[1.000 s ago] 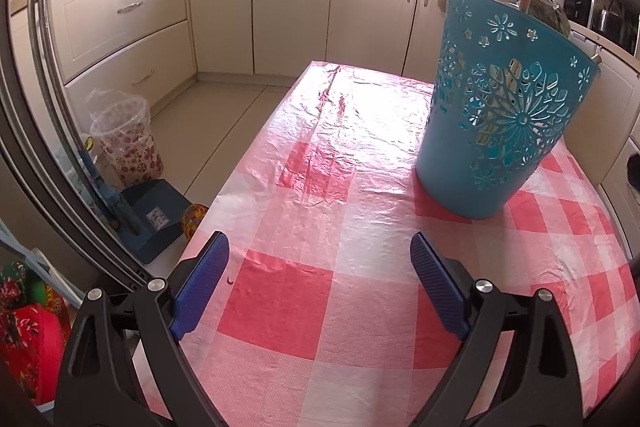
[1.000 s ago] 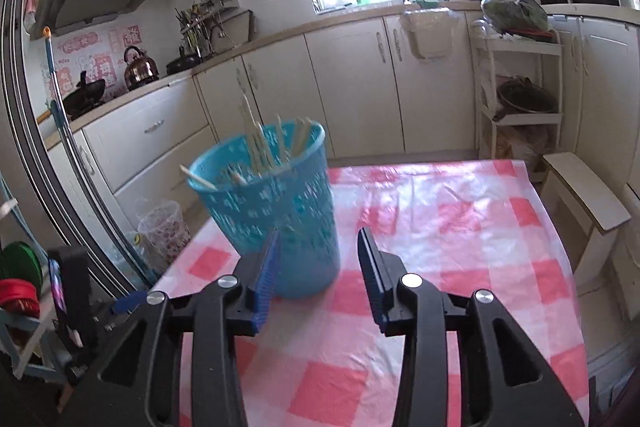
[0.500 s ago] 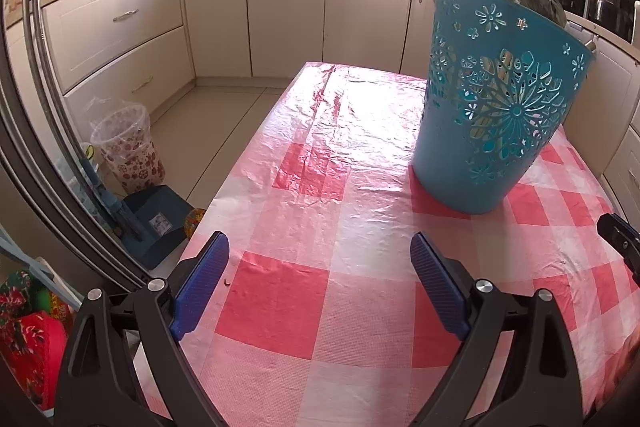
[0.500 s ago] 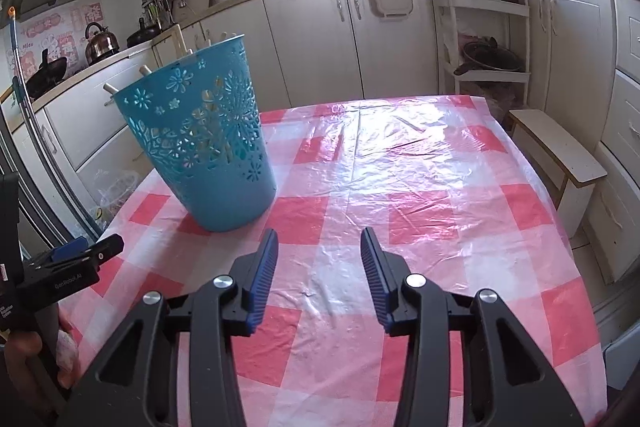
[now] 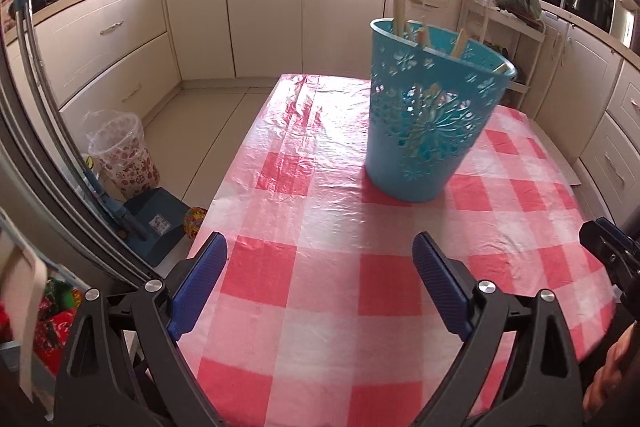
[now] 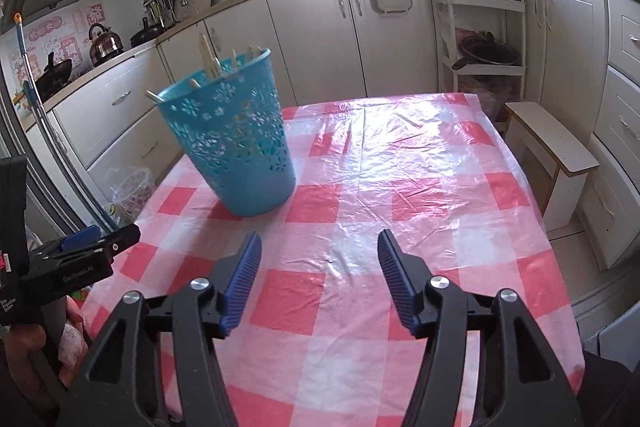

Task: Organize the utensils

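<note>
On the checked cloth point(image 5: 332, 291) stands a blue basket point(image 5: 424, 131), upright, with pale wooden utensils point(image 5: 400, 13) sticking out of its top. From the left gripper point(image 5: 320, 287) it sits at about one o'clock, well apart; that gripper's blue pads point(image 5: 200, 279) are spread wide with nothing between them. From the right gripper point(image 6: 318, 279) the basket point(image 6: 236, 147) is at eleven o'clock, also apart; its fingers gape wide and empty above the cloth point(image 6: 400, 187)
</note>
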Demonstrator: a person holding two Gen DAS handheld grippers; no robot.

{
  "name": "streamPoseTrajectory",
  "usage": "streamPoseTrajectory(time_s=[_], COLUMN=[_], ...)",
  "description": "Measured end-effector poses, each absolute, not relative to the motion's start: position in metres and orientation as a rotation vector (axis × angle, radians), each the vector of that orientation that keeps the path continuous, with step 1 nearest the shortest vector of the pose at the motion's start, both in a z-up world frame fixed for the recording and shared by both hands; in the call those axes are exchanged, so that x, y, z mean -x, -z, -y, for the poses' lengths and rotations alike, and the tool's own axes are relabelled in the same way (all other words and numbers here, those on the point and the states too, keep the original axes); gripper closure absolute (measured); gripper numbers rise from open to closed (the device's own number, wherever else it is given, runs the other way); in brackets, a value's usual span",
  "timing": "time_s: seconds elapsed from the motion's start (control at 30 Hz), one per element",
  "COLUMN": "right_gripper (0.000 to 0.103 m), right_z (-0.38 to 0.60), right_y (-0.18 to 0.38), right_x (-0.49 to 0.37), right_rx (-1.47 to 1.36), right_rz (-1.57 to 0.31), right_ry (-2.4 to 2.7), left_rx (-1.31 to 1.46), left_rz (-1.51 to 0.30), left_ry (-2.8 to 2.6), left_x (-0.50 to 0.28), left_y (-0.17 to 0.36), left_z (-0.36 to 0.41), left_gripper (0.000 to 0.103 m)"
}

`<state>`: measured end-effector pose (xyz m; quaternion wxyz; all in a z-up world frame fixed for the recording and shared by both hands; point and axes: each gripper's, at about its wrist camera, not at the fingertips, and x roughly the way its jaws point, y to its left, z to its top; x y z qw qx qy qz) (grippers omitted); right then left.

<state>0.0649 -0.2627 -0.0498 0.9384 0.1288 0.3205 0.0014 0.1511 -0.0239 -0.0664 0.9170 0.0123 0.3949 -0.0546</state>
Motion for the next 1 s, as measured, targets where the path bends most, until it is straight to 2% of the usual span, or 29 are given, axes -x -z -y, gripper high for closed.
streamPoseTrajectory(time_s=[0.07, 0.23, 0.4, 0.63, 1.0], right_gripper=[0.037, 0.017, 0.007, 0.007, 0.007], right_z=[0.258, 0.238, 0.215, 0.189, 0.163], right_y=[0.024, -0.044, -0.088, -0.110, -0.120], right_x=[-0.047, 0.011, 0.079, 0.160, 0.211], right_rx=[-0.279, -0.272, -0.269, -0.299, -0.211], right_rz=[-0.636, -0.574, -0.519, -0.453, -0.380], right_ry=[-0.008, -0.039, -0.081, -0.130, -0.067], left_rx=[-0.002, 0.046, 0.033, 0.017, 0.036], left_rz=[-0.824, -0.780, -0.741, -0.714, -0.597], left_ry=[0.098, 0.128, 0.116, 0.104, 0.105], left_x=[-0.129, -0.052, 0.026, 0.092, 0.155], left_y=[0.039, -0.027, -0.069, -0.090, -0.117], left_z=[0.023, 0.014, 0.004, -0.015, -0.040], left_gripper=[0.008, 0.008, 0.008, 0.008, 0.008])
